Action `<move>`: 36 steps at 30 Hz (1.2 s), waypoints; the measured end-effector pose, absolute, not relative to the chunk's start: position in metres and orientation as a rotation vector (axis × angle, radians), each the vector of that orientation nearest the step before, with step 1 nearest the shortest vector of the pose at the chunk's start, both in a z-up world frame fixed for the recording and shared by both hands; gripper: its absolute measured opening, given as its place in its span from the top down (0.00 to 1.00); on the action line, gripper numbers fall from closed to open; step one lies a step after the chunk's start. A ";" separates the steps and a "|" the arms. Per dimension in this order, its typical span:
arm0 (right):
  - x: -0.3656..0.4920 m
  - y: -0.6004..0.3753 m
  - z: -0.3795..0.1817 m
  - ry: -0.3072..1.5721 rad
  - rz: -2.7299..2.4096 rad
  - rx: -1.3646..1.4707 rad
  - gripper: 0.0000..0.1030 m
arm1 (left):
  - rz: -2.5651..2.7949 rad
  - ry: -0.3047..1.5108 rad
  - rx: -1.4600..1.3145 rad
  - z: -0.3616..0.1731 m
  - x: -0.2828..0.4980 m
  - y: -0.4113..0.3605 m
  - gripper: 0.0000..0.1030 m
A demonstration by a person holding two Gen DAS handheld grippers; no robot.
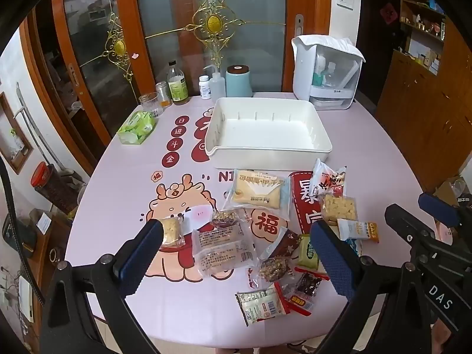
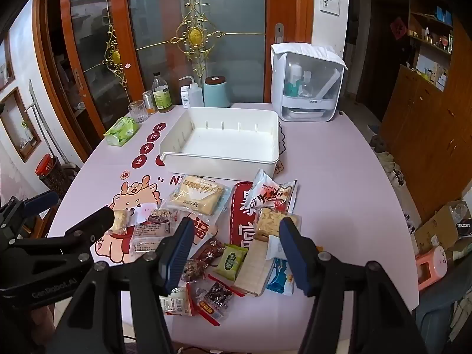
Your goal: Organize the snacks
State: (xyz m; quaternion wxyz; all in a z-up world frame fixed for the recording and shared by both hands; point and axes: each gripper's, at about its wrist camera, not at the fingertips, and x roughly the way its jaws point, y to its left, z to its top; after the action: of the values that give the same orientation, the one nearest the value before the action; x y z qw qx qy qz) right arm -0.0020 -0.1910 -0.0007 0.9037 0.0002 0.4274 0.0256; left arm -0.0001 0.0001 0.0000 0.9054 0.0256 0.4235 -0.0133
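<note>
Well, snacks (image 1: 259, 244): I saw them scattered on the table (image 1: 118, 183), just before the empty white bin (image 1: 265, 150).
Left hand-held gripper (image 1: 242, 253): spread wide above the packets, holding nothing.
Right hand-held gripper (image 2: 236, 253): partly spread, empty.
Handling: I judged the wrappers light, crinkly, slippery; contents crushable.
Grip: crimped edge seams.
</note>
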 end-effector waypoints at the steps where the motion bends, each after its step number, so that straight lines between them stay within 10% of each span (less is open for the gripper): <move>1: -0.002 -0.191 -0.001 0.879 0.054 0.002 0.41 | -0.026 0.876 0.054 0.000 0.000 0.000 0.04; 36: 0.005 -0.190 -0.010 0.909 0.058 0.012 0.41 | -0.061 0.914 0.046 -0.012 0.004 -0.001 0.04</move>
State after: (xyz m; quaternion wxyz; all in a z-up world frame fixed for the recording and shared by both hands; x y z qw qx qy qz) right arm 0.0054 -0.1903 -0.0103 0.8980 0.0058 0.4390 0.0282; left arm 0.0044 -0.0007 -0.0119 0.8966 0.0223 0.4413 -0.0295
